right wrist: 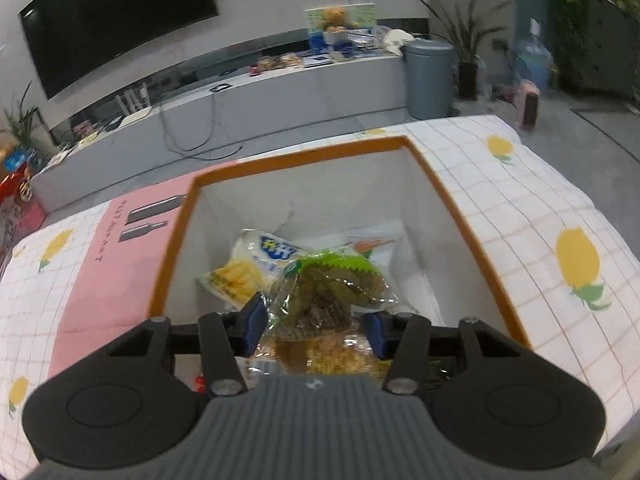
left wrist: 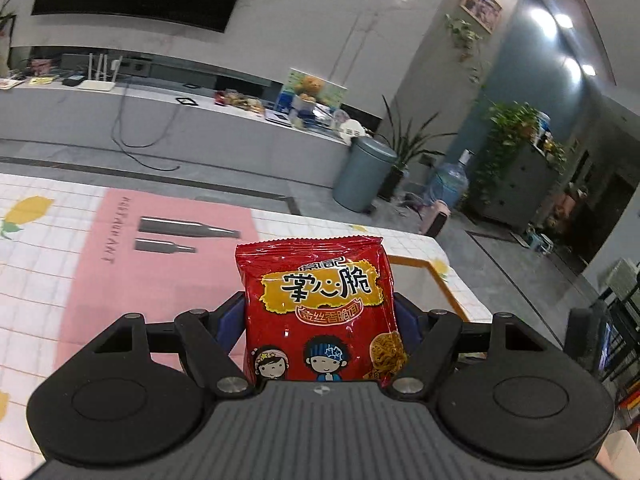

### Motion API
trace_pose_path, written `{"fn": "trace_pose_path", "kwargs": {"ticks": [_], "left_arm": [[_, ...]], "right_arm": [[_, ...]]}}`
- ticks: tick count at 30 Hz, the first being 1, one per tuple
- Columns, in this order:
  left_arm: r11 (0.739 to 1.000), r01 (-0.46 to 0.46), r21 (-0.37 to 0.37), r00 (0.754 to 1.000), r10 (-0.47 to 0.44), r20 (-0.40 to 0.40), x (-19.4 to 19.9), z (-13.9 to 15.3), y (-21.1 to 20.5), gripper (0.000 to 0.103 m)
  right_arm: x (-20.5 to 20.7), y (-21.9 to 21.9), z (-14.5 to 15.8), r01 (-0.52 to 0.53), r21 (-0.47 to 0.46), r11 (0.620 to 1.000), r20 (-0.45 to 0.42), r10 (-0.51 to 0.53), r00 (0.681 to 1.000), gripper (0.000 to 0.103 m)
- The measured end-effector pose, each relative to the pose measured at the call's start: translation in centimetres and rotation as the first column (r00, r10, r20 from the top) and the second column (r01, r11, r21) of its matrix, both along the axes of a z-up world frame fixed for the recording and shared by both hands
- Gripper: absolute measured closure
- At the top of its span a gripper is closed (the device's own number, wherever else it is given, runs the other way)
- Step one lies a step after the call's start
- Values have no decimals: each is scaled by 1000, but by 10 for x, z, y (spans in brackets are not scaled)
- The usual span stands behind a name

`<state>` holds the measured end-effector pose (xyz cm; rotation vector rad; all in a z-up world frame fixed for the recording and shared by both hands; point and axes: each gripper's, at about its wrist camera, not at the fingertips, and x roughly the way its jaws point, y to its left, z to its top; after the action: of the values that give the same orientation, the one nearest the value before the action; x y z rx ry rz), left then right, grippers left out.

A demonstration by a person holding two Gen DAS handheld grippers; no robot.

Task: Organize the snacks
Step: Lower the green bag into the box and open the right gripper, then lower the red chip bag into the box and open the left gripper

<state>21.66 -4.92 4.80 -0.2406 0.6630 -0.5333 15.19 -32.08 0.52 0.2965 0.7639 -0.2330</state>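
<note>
Red snack packet (left wrist: pixel 320 312), lower edge hidden between left gripper (left wrist: pixel 320 316) fingers (left wrist: pixel 230 316).

A red snack packet (left wrist: pixel 320 312) with yellow lettering and 2 cartoon faces is standing upright above the lemon-print cloth. An orange-rimmed white box (right wrist: pixel 472 220) is sitting open on that cloth, holding a green-topped clear packet (right wrist: pixel 332 292), a yellow-and-white packet (right wrist: pixel 244 268) and what may be a white bag (right wrist: pixel 380 248) behind.

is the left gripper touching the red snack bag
Touching: the left wrist view shows the left gripper with both blue pads pressed against the sides of the red snack bag.
</note>
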Motion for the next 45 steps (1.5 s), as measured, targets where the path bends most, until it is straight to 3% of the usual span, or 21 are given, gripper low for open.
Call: {"fn": "trace_pose_path", "kwargs": {"ticks": [4,9,12,13,14,19,24,28,32,39,45], "left_arm": [[1000,29,-7,999,-29,-23,-3,-9,-21,17],[997,65,35,997,-64,-42,-3,-22,-45,17],[996,71,59,996,-68,-49,-5,-26,-55,17],[995,77,65,996,-73,-52,-7,-27,-59,17],[994,81,69,996,-77,-54,-7,-27,-62,17],[990,88,112,995,-83,-48,-9,-29,-93,17],[987,97,126,995,-92,-47,-4,-35,-129,17],[987,100,124,995,-97,-30,4,-42,-152,13],[990,54,131,998,-57,14,15,-50,-168,3],[993,-4,116,1000,6,-13,31,-60,-169,3],[989,-24,146,999,20,28,19,-51,-160,3]], "right_arm": [[4,-13,0,23,46,999,34,-25,999,53],[21,-27,-9,46,50,998,-1,-46,999,52],[25,-34,-14,77,82,994,0,-78,997,44],[25,-36,-13,86,97,992,8,-87,996,37],[21,-38,-10,89,111,990,34,-93,995,31],[-6,-49,16,91,200,976,177,-128,976,30],[-40,-67,42,147,262,954,281,-221,934,29],[-58,-75,55,156,255,954,327,-237,915,29],[-70,-81,59,171,251,953,336,-252,908,29],[-77,-85,58,193,224,955,337,-262,905,29],[-75,-83,54,196,205,959,320,-255,912,29]]}}
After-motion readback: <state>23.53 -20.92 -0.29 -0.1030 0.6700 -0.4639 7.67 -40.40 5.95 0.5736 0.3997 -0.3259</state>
